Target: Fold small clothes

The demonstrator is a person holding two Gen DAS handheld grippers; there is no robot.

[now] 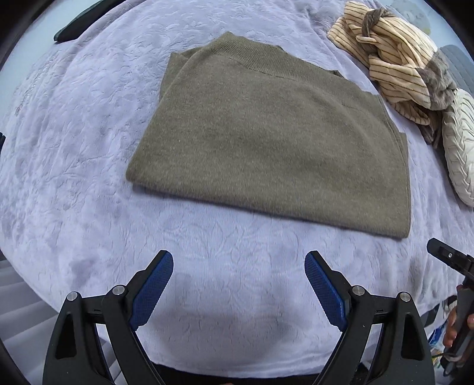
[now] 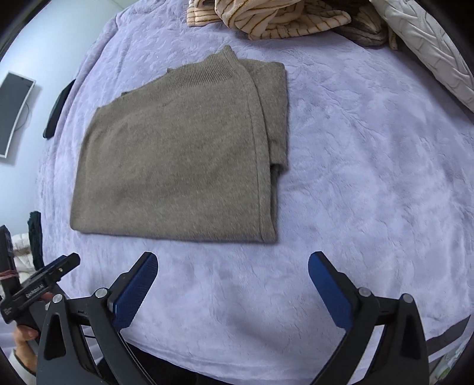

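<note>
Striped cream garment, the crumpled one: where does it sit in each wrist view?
Left wrist: striped cream garment at upper right, right of the folded olive knit sweater.
Right wrist: it lies along the top edge, beyond the sweater.
Shared landmark: the white quilted pillow beside the garment.

A folded olive-brown knit sweater (image 1: pixel 266 142) is lying flat on the lavender embossed plush blanket (image 1: pixel 74 142). The left gripper (image 1: pixel 238 260) is hovering at six o'clock, blue-padded jaws spread, nothing between them. A cream striped fleece garment (image 1: pixel 394 59) is sitting crumpled at two o'clock.
</note>
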